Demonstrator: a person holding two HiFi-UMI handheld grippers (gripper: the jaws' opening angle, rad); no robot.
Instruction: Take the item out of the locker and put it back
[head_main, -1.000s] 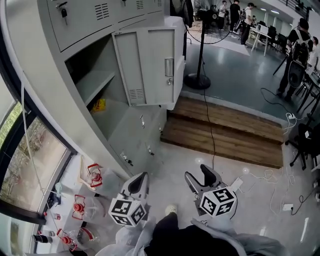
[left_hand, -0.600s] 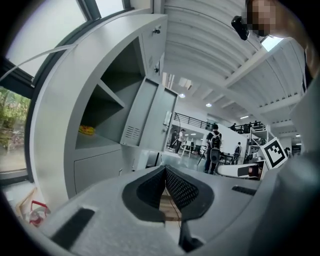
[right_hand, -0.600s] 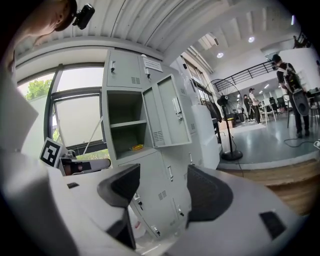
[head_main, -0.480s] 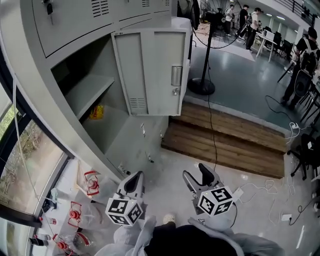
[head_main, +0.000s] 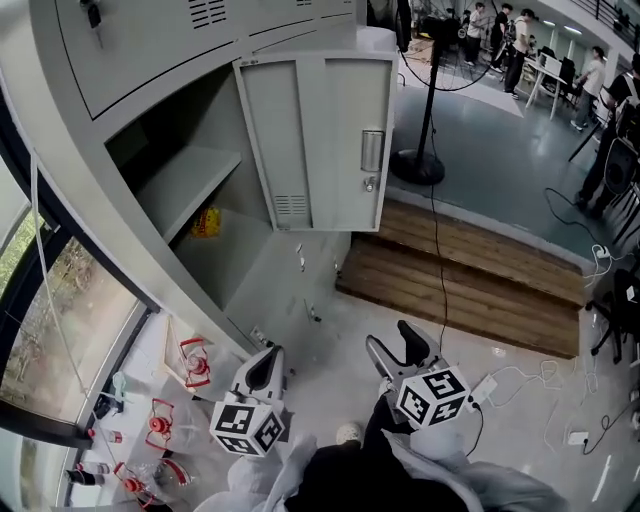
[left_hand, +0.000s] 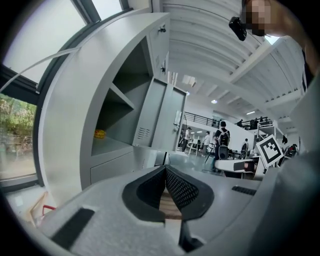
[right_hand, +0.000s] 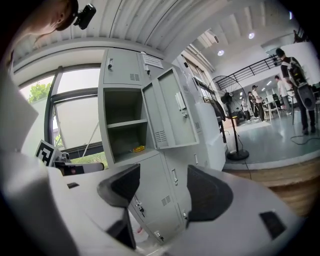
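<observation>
Yellow item in locker, well apart from left gripper, jaws together, right gripper, jaws apart

glossy grey floor, wooden step, window at left

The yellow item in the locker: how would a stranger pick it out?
Find the grey locker bank; one compartment has its door open. On its floor, under the bare shelf, lies the yellow item, the only coloured thing inside.
</observation>
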